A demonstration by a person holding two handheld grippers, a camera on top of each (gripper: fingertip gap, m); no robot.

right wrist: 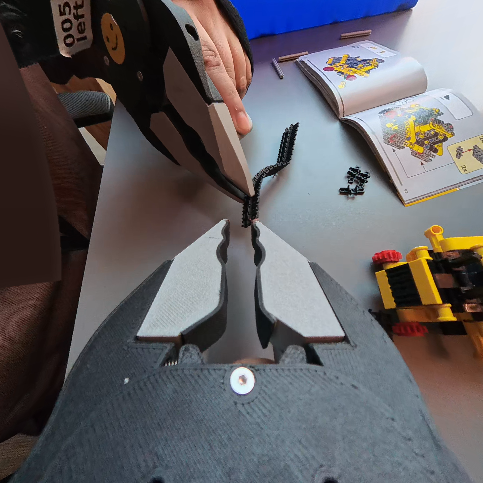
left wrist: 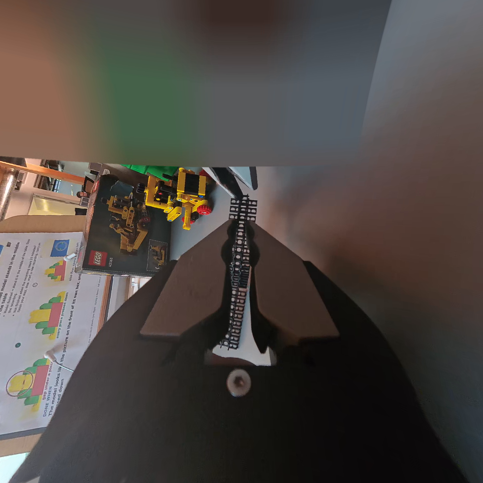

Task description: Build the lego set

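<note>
Black track chain [right wrist: 264, 180]: clamped near one end between the left gripper [right wrist: 247, 194] tips; far end trails on the grey table [right wrist: 300, 248] and curls upward.
Same chain, left wrist view [left wrist: 241, 261]: seen running lengthwise between the two fingers, a few links poking out past the tips; lower part lost in shadow.
Left gripper state: closed narrow on the chain; a bare hand [right wrist: 227, 65] is seen behind it, index finger laid along the finger's outer side.
Right gripper [right wrist: 240, 224]: jaws set narrowly apart, nothing held; right tip is touching or almost touching the chain's free end, contact hard to call.
Yellow bulldozer model [right wrist: 431, 282]: on the table right of the right gripper, cut off by the frame edge, partly blurred; also seen whole in the left view [left wrist: 180, 196].
Loose black links [right wrist: 354, 183]: small cluster between chain and booklet, count not readable.
Instruction booklet [right wrist: 392, 109]: open, right page cropped.
Set box [left wrist: 125, 230]: lying beside the model.
Printed sheet [left wrist: 34, 326]: left edge cut off.
Upper half, left view: masked by blur.
</note>
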